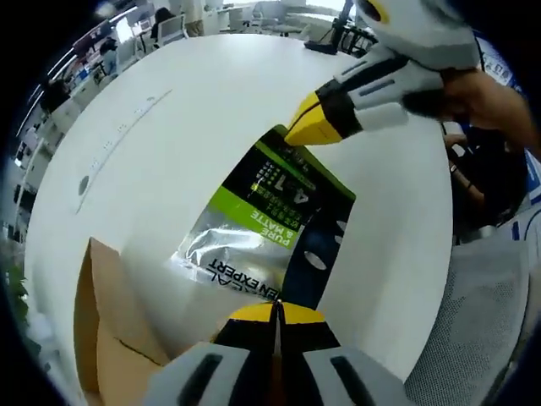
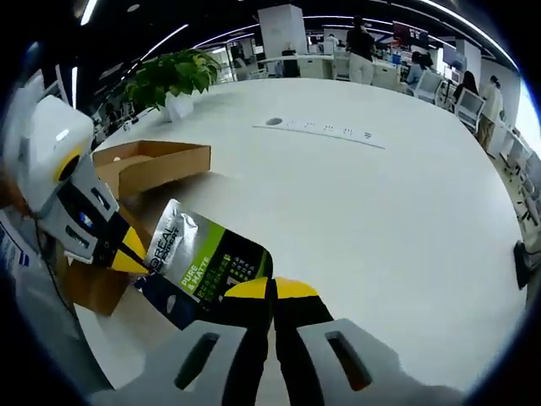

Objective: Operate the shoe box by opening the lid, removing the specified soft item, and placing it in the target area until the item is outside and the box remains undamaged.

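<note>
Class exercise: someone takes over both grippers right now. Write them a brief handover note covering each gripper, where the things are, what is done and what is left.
Left gripper: shut on one end of the packet.
Right gripper: shut on the opposite end of the packet.
Box: cardboard, open, on the white table beside the left gripper.
Done: box opened, packet out and held between both grippers above the table.
Left: set the packet down in the target area and release; I cannot tell where that area is.

Pouch label — "L'OREAL", "PURE & MATTE"; left gripper view adds "EXPERT" and large "4", "1".
</note>
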`<state>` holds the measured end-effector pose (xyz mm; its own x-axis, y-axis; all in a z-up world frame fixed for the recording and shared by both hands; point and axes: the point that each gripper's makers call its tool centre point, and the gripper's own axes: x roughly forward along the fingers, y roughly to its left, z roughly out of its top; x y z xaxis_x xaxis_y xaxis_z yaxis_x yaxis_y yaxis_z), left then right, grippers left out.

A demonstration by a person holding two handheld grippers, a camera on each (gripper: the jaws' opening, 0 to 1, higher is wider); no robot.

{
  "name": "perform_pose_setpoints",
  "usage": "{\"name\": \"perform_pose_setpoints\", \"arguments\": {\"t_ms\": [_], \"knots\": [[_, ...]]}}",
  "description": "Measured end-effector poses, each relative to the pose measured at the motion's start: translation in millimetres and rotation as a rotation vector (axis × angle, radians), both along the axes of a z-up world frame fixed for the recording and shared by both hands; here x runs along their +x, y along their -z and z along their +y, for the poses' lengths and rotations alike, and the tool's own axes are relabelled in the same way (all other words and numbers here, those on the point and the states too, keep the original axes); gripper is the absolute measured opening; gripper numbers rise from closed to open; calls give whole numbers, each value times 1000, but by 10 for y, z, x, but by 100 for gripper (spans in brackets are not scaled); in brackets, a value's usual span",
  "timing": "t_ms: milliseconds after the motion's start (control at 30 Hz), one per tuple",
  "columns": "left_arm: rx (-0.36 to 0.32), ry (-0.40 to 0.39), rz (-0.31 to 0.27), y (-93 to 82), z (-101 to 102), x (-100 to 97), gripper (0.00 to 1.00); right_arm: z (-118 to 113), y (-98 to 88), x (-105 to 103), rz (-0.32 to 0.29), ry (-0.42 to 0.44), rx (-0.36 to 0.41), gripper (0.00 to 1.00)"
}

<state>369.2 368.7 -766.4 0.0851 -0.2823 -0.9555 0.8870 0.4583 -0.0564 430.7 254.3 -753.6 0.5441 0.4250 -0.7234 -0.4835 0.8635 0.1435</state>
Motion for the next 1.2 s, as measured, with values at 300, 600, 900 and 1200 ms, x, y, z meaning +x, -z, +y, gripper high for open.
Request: {"name": "perform_pose_setpoints", "arguments": {"t_ms": [300, 600, 900, 1200], "knots": [[45, 78, -4, 109, -2, -50, 1, -17, 70, -3, 4, -2, -8, 0], [60, 86, -15, 127, 23, -14, 2, -35, 124, 43, 10, 11, -11, 0], [59, 110, -55, 12, 46, 8, 3, -44, 153, 70, 19, 29, -15, 0], [-8, 77, -77, -218, 36, 34, 11, -86, 137, 88, -9, 21, -47, 4]]}}
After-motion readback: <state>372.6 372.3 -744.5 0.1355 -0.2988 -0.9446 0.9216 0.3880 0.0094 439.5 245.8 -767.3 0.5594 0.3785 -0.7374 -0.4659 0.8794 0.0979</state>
